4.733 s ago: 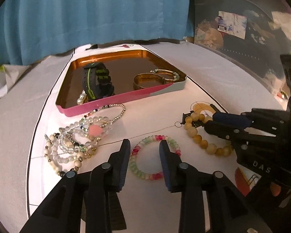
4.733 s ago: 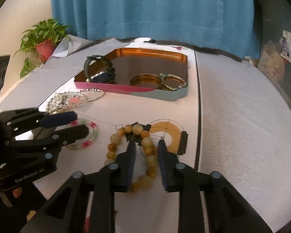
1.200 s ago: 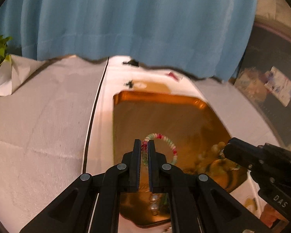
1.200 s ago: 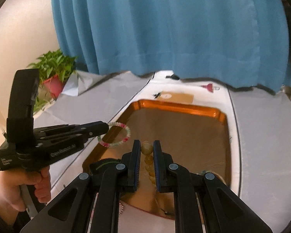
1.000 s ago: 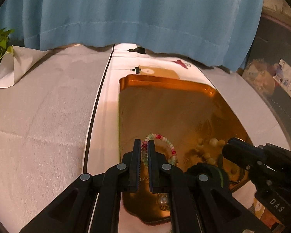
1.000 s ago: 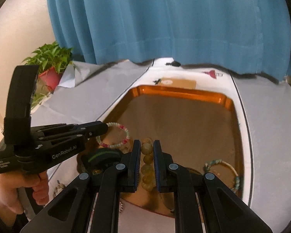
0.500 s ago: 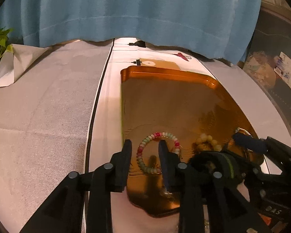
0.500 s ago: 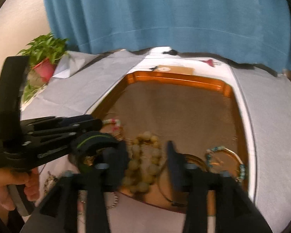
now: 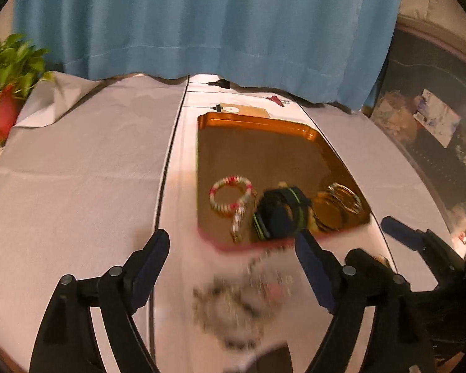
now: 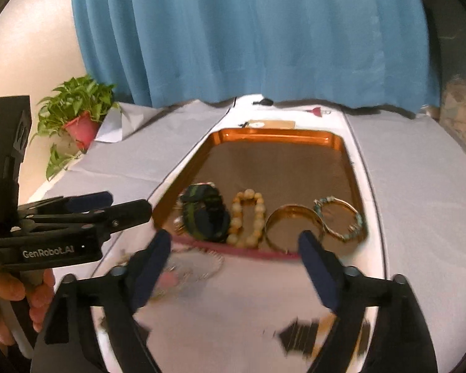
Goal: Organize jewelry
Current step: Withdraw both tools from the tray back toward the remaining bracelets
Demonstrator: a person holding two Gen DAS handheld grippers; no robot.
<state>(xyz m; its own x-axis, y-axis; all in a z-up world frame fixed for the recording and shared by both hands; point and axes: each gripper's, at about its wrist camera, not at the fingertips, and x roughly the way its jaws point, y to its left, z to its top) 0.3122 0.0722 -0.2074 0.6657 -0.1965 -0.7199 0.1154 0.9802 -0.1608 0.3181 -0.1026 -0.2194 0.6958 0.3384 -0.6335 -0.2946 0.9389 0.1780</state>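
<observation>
The pink-green bracelet (image 9: 230, 198) and amber beads (image 10: 246, 217) are now lying in the tray (image 10: 276, 133) at mid-frame, just released. The left gripper (image 9: 233, 267) and right gripper (image 10: 234, 267) are gaping wide, empty, pulling back toward a blurred heap (image 9: 242, 304) awaiting sorting.

Left gripper (image 9: 233, 248): jaws wide apart, just been opening, nothing between the pads. Ahead of the fingertips, orange tray (image 9: 258, 124) with pink near rim. Inside, toward its near end: pink-and-white bead bracelet (image 9: 230, 194) lying flat, dark watch (image 9: 279, 213) just right of it, gold bangles (image 9: 338, 206) further right. Between the fingers, on the white cloth (image 9: 77, 180), a blurred heap of beaded jewelry (image 9: 242, 295). Right gripper (image 9: 419, 245) at far right.
</observation>
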